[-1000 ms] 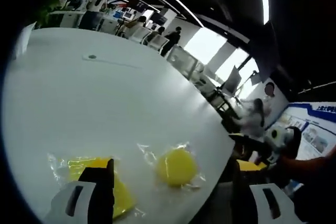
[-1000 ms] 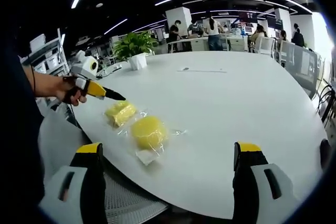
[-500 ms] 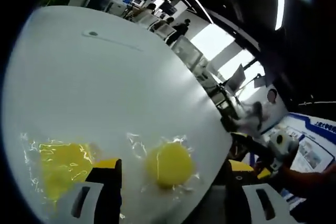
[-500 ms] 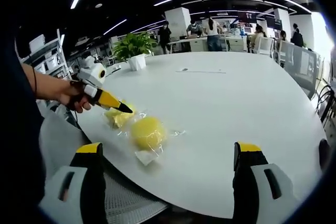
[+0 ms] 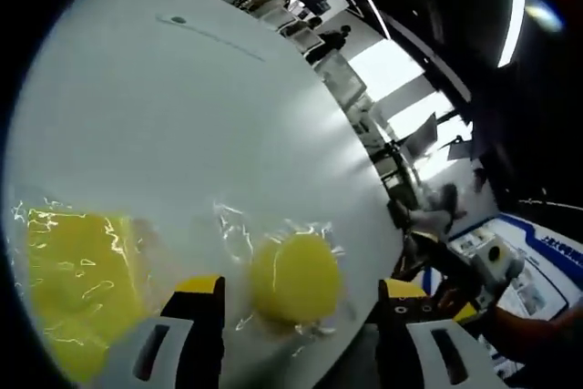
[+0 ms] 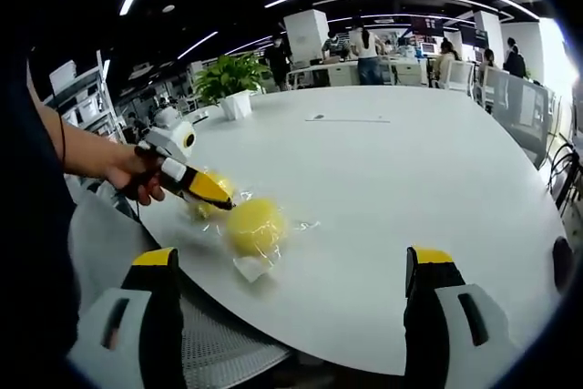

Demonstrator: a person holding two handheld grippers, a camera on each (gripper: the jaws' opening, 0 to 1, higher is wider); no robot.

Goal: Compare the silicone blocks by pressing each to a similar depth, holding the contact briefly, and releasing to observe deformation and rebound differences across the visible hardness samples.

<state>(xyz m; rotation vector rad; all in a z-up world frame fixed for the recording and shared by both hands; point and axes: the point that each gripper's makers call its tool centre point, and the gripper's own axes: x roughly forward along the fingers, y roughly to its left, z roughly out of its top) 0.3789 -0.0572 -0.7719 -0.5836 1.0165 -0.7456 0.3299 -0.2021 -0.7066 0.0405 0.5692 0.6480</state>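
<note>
- Left gripper (image 6: 221, 200) has moved in since a second ago: in the right gripper view its tip was short of the square block, now it reaches past it, ending right at the near-left edge of the round block (image 6: 253, 226). Touching or just short, can't tell.
- Left gripper view matches that: both blocks look bigger than a second ago, square block (image 5: 77, 289) now partly cut off at lower left, round block (image 5: 295, 277) sits between the two jaws.
- Right gripper (image 6: 296, 289) hasn't shifted; its view is framed the same across all three moments, hovering off the table edge, well apart from the blocks.
- Blocks themselves look unmoved on the table (image 6: 410, 189).
- Count: 2 yellow blocks, one round, one square, each in its own clear bag, side by side near the table's near edge. The hand and left gripper cover most of the square one in the right gripper view.
- Count: 2 grippers, each with 2 yellow-tipped jaws.
- Left jaws: spread apart with a clear gap, nothing clamped.
- Right jaws: wide apart at the bottom of their view, holding nothing.
- Hand (image 6: 137, 175) grips the left gripper's handle, forearm coming in from the left.
- 1 potted plant (image 6: 230, 79) at the far-left table edge; 1 small dark item (image 6: 320, 118) with a thin line next to it on the far table surface.
- Several people at desks in the background, too small for a firm count.
</note>
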